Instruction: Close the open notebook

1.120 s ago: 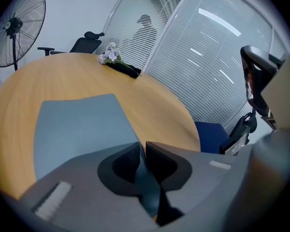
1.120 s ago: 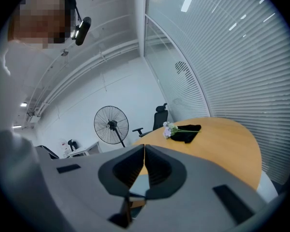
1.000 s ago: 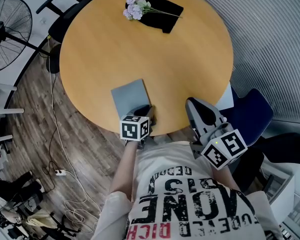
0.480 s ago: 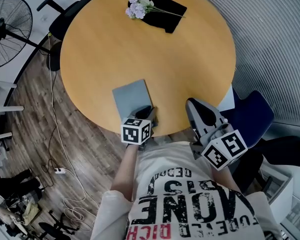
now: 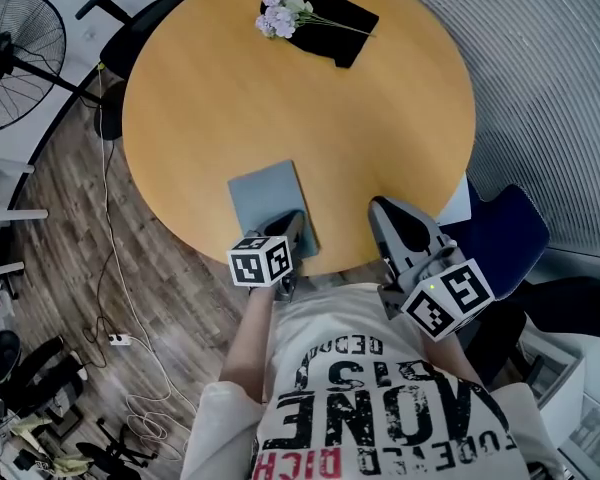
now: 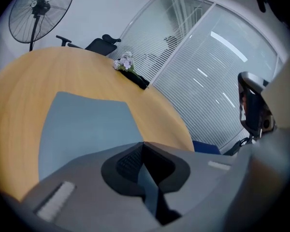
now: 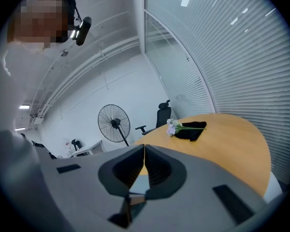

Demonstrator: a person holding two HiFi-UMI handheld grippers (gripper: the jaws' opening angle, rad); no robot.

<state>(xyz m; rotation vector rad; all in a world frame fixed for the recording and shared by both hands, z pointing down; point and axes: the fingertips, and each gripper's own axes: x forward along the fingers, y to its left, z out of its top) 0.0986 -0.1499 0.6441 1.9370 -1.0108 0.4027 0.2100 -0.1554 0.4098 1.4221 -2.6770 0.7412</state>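
The thin grey-blue notebook (image 5: 268,200) lies closed, flat near the front edge of the round wooden table (image 5: 280,88). The left gripper (image 5: 292,224) (jaws just closed, nothing between them) sits over its near corner; the right gripper (image 5: 382,211), jaws together and empty, is well apart

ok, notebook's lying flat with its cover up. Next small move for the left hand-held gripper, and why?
Probably lift the left hand-held gripper up and away from the near edge of the notebook. It lies flat on the table, cover up, no pages showing, so it looks closed. The jaws have just closed and meet with nothing visibly pinched, so nothing should come up with them.
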